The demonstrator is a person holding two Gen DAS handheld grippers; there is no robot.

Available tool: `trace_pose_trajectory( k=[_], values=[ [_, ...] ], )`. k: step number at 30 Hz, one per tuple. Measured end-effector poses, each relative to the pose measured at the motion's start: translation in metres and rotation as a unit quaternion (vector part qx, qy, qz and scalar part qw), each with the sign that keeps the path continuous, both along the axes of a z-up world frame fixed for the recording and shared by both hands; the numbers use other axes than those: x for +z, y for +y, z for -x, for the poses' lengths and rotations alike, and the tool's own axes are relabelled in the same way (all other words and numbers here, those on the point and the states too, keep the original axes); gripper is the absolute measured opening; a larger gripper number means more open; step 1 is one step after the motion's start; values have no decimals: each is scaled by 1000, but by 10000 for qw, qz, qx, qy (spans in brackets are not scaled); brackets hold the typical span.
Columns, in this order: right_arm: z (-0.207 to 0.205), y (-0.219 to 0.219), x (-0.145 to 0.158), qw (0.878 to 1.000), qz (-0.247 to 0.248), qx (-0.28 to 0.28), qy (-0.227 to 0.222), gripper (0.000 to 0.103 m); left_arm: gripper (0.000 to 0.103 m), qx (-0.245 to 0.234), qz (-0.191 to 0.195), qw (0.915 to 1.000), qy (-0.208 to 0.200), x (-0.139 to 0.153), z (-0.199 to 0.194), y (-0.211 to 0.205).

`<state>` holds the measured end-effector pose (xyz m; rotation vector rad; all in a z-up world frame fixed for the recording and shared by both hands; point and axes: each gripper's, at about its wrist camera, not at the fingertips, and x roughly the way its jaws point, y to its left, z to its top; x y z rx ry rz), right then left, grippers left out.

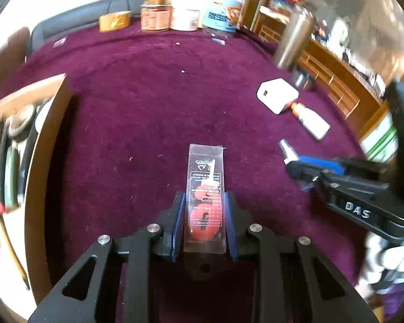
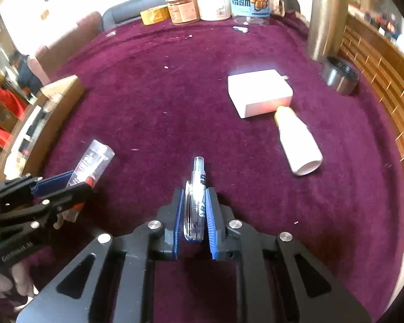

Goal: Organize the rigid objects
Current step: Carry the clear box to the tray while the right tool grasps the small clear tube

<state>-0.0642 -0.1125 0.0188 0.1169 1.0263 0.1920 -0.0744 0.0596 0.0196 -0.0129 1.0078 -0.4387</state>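
Cardboard box (image 1: 40, 145) cut off at the left edge with blurred contents, steel flask (image 1: 293, 40) motion-blurred, packet's (image 1: 205, 199) small print unreadable, pen's (image 2: 196, 202) rear end hidden between pads

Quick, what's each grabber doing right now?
Left hand-held gripper: closed on a clear packet with something red inside.
Right hand-held gripper: closed on a clear pen.

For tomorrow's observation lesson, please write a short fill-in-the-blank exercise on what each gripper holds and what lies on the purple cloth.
1. The left gripper is shut on a clear plastic packet with ____ contents.
2. The right gripper is shut on a transparent ____.
3. The white plastic bottle ____ the flat white square charger.

Missing words: red; pen; touches
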Motion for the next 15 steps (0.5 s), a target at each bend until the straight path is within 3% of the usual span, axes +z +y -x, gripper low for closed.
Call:
trace_pose_trajectory(
  k=[4,8,11,15],
  values=[
    [2,9,11,9997,-208,115,-77,13,24,90,433,9988,-188,28,13,32],
    [0,30,25,9980,-469,405,-136,14,24,528,837,9945,-344,57,23,92],
    [-3,52,33,9956,-646,657,-148,14,24,1053,808,9903,-420,64,19,139],
    [-7,85,40,9912,-882,986,-90,14,24,1706,793,9820,-193,53,1,198]
  ],
)
